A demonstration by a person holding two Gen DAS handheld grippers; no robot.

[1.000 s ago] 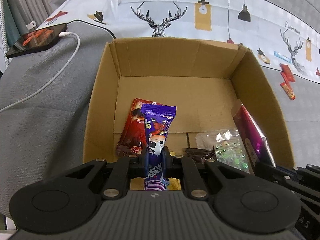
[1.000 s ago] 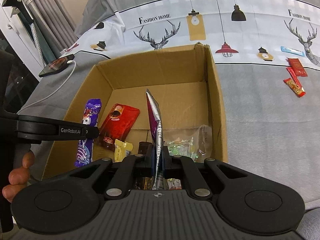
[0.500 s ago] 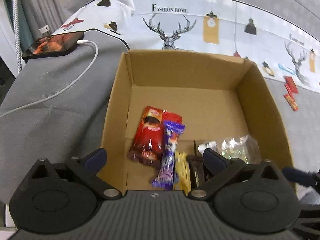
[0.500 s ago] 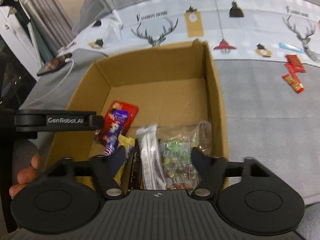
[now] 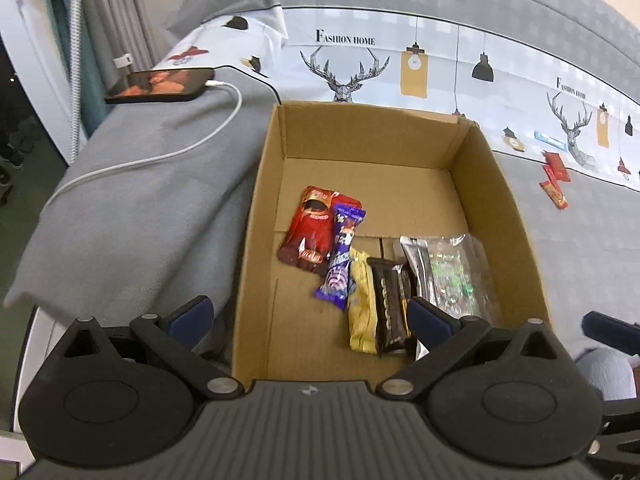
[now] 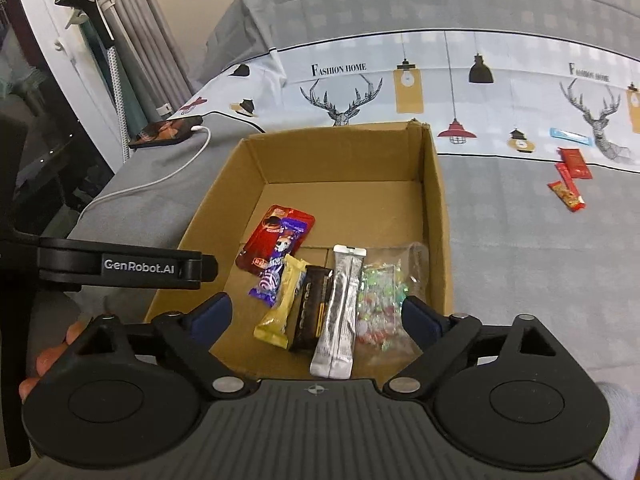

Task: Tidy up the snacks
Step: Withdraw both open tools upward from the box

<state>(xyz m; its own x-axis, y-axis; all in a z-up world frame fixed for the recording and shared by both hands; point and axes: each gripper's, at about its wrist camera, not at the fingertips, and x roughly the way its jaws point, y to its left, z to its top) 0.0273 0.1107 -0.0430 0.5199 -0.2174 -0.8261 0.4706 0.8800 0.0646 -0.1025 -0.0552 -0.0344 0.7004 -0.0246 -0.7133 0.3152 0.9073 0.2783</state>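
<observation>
Snack packets (image 6: 320, 292), six in foil and plastic, lie in your brown cardboard box (image 6: 438, 200); both grippers (image 5: 308, 312) (image 6: 316, 316) gape empty, while red packets (image 6: 570, 180) wait on the bedspread.

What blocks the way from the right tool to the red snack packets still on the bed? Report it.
Nothing visible. The red snack packets lie on open bedding right of the cardboard box, apart from it. The right tool is open and empty above the box's near end; its jaws have just been opening.
</observation>
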